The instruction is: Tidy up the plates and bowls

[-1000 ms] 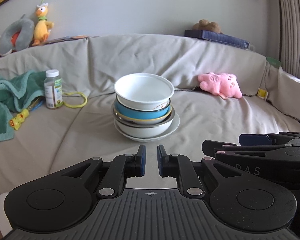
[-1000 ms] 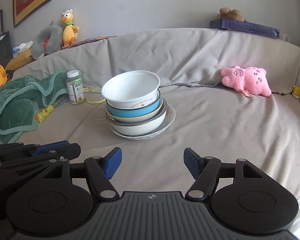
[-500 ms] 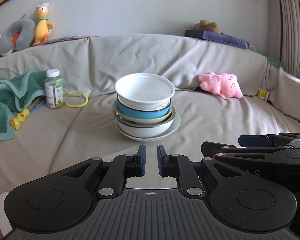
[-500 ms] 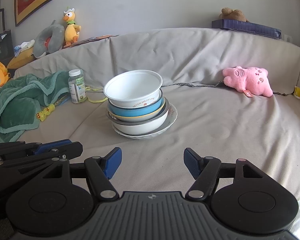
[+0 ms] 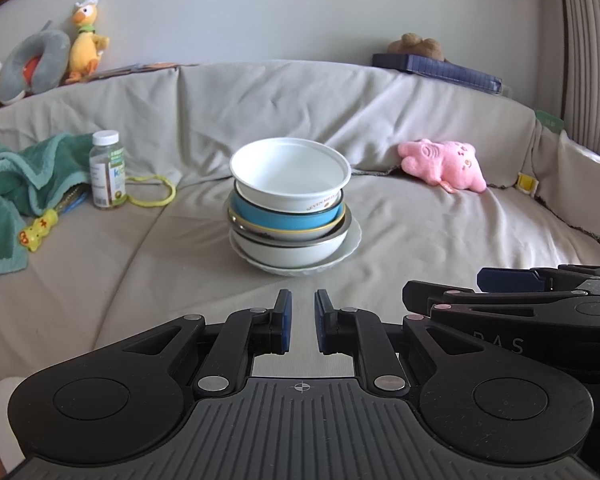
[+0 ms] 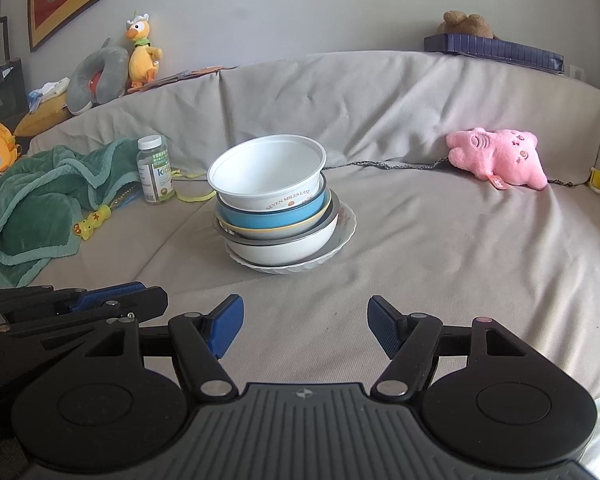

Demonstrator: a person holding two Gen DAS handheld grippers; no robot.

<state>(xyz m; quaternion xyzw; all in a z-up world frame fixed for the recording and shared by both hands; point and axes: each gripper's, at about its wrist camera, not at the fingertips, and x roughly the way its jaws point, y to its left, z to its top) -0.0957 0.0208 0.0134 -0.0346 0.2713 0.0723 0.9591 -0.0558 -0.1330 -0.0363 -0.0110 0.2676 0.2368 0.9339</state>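
Observation:
A stack of bowls stands on a white plate point(image 5: 350, 246) point(image 6: 346, 228) in the middle of the beige sofa seat. From the top: a white bowl point(image 5: 290, 176) point(image 6: 268, 172), a blue bowl point(image 5: 288, 220) point(image 6: 268, 216), a yellow-rimmed one, a metal bowl, a large white bowl point(image 5: 284, 254) point(image 6: 280, 252). My left gripper point(image 5: 301, 312) is nearly shut with a narrow gap, empty, short of the stack. My right gripper point(image 6: 305, 318) is open and empty, also short of the stack. Each gripper shows at the edge of the other's view.
A vitamin bottle point(image 5: 107, 168) point(image 6: 155, 170), a yellow-green cord loop point(image 5: 152, 192), a green blanket point(image 5: 16, 196) point(image 6: 48, 200) and a small yellow toy point(image 5: 38, 234) lie left. A pink plush point(image 5: 442, 164) point(image 6: 496, 158) lies right. Plush toys sit on the sofa back.
Both grippers have drifted slightly toward the stack, which looks a little larger now. The jaws have not changed.

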